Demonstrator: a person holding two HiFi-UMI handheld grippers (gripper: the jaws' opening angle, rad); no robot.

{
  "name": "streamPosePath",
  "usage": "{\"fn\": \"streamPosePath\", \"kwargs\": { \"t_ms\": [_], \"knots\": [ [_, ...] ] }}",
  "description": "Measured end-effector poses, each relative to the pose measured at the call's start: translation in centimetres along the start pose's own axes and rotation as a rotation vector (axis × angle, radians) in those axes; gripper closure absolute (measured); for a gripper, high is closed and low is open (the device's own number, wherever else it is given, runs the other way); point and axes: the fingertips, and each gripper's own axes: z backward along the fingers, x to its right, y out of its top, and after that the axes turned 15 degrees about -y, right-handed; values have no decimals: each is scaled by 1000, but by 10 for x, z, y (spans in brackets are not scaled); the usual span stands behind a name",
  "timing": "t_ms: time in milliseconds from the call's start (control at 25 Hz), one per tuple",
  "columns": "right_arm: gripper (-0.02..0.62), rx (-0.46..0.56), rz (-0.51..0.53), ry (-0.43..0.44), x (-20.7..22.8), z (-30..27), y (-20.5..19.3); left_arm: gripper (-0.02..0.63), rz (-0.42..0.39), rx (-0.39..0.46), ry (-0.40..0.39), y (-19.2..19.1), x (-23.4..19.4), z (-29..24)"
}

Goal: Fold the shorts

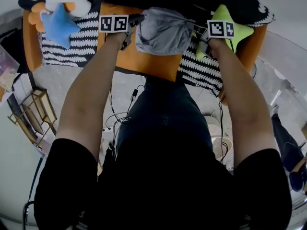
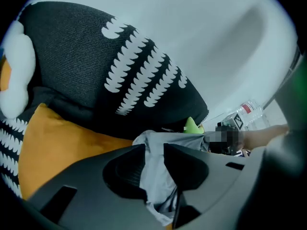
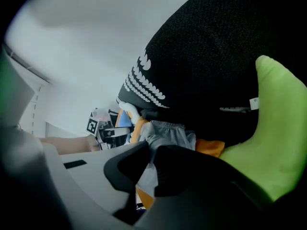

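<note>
The grey shorts (image 1: 163, 30) lie bunched on an orange cushion (image 1: 153, 61), stretched between my two grippers. My left gripper (image 1: 135, 22) is at their left edge. In the left gripper view its jaws (image 2: 154, 150) stand apart, and the grey cloth (image 2: 157, 174) hangs loose in the gap. My right gripper (image 1: 197, 31) is at their right edge. In the right gripper view its jaws (image 3: 152, 152) are pinched together on a fold of the shorts (image 3: 168, 133). The elastic waistband shows just beyond those jaws.
A blue star pillow (image 1: 57, 25) lies far left and a green star pillow (image 1: 232, 30) far right. A black cushion with white marks (image 2: 96, 56) rises behind the shorts. A plastic bottle (image 2: 247, 111) stands beyond. A wire rack (image 1: 29, 111) and cables (image 1: 120, 119) are on the floor.
</note>
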Motion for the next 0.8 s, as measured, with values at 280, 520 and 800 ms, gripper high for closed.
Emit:
{"fn": "streamPosePath", "kwargs": {
  "t_ms": [280,520,800],
  "knots": [
    [565,-3,-26,-34,18,-16,9,434,-225,-157,30,-26,8,1],
    [563,7,-56,-46,28,-22,10,436,-508,-408,-6,-88,39,-14],
    [564,13,-66,-63,34,-24,5,436,-742,-553,-7,-132,61,-28]
  ]
}}
